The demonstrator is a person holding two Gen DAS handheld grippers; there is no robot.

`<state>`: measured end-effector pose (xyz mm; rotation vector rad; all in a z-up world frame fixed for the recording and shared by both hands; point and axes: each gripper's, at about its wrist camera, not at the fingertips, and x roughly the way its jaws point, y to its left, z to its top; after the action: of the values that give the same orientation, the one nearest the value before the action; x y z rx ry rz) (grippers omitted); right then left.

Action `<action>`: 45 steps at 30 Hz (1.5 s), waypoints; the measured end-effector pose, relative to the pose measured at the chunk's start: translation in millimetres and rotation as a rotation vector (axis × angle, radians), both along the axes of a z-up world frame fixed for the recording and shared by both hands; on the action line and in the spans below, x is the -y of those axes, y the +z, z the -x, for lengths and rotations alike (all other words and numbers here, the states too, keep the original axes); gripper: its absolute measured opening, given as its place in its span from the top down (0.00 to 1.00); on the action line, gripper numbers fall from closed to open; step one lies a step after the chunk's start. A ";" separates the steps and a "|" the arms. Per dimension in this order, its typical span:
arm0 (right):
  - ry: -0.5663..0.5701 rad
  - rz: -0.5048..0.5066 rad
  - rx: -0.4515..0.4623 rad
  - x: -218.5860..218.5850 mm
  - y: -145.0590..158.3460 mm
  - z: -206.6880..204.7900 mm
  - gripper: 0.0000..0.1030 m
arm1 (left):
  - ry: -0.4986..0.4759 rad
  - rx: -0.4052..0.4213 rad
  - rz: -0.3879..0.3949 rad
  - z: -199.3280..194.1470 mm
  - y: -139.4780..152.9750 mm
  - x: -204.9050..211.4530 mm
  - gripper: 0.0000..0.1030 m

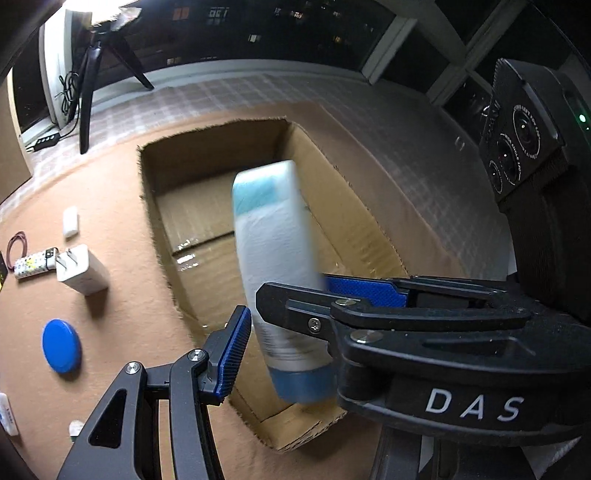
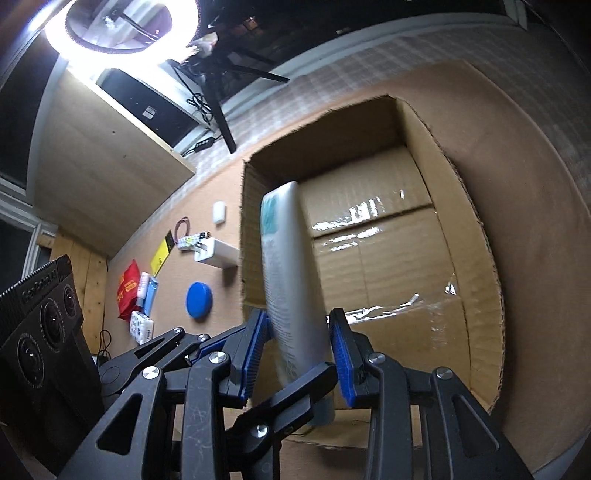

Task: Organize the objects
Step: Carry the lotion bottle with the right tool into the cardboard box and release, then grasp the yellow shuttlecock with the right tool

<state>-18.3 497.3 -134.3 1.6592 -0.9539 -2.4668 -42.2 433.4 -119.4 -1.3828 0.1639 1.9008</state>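
- The white-and-blue tube [image 1: 275,258] is smeared by motion blur; its printed text is unreadable.
- Its blue cap end sits partly behind the right tool [image 2: 299,354].
- The small white packet [image 1: 7,413] is cut off by the left wrist view's edge.

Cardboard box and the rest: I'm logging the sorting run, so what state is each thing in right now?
Cardboard box: open, nothing inside.
Tube: held over the box by both grippers.
Right gripper: shut on tube.
Left gripper: shut on tube.
White charger: on mat, prongs out.
Blue lid: flat on mat.
Ring light: on.
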 end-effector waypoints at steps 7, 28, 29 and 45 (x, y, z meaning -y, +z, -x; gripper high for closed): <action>-0.015 -0.077 -0.011 -1.0 4.5 -4.6 0.50 | 0.030 -0.014 0.056 0.2 -2.1 8.3 0.29; 0.103 -0.210 -0.120 104.4 29.1 -21.4 0.43 | 0.302 0.008 0.170 8.0 11.6 222.4 0.13; 0.124 -0.202 -0.114 113.4 26.0 -19.7 0.43 | 0.320 0.020 0.176 7.6 7.7 232.7 0.13; 0.262 0.015 0.107 198.5 -41.1 17.3 0.55 | 0.246 0.137 0.101 1.3 -31.5 250.6 0.28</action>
<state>-35.7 298.8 -175.4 1.7964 -0.7078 -2.2173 -43.5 182.8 -150.9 -1.6596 0.0224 2.0102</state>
